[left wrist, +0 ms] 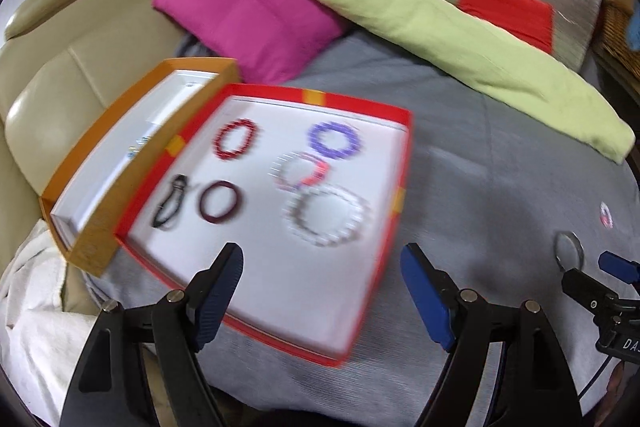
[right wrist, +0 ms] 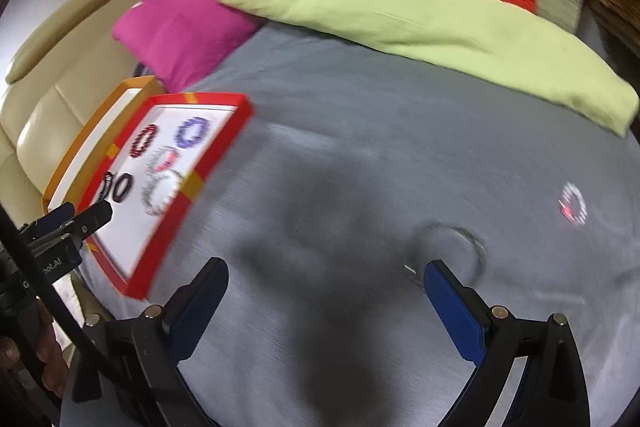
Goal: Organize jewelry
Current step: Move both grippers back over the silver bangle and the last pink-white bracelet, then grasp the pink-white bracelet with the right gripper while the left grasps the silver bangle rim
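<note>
Jewelry: six pieces sit in the shallow red-rimmed box lid with white floor (left wrist: pixel 394 163), which lies on the grey bed cover (left wrist: pixel 460 147). Inside: red beaded bracelet (left wrist: pixel 236 139) far left, purple beaded bracelet (left wrist: pixel 334 139) far right, clear-and-pink beaded bracelet (left wrist: pixel 300 171) in the middle, touching or overlapping the white pearl-like bracelet (left wrist: pixel 326 215) in front of it. Dark maroon bangle (left wrist: pixel 219 207) near left, black corded piece (left wrist: pixel 170 205) just beside it.

Orange-walled box with white lining (left wrist: pixel 92 247) sits against the lid's left side, over the beige leather sofa seat (left wrist: pixel 60 99). Contents too blurred to tell.

Two pieces are loose on the cover, well apart from the lid: plain silver metal ring bangle (right wrist: pixel 460 247) and small clear-and-red beaded bracelet (right wrist: pixel 574 205) beyond it to the right.

Left gripper (left wrist: pixel 320 295): released, jaws wide, nothing between them, over the lid's near edge. Right gripper (right wrist: pixel 324 299): released, jaws wide, empty, over bare cover; right fingertip (right wrist: pixel 448 291) overlaps the silver bangle in view, contact unclear.

Magenta cushion (left wrist: pixel 248 15) and lime-green bolster pillow (left wrist: pixel 440 27) lie at the far side.
</note>
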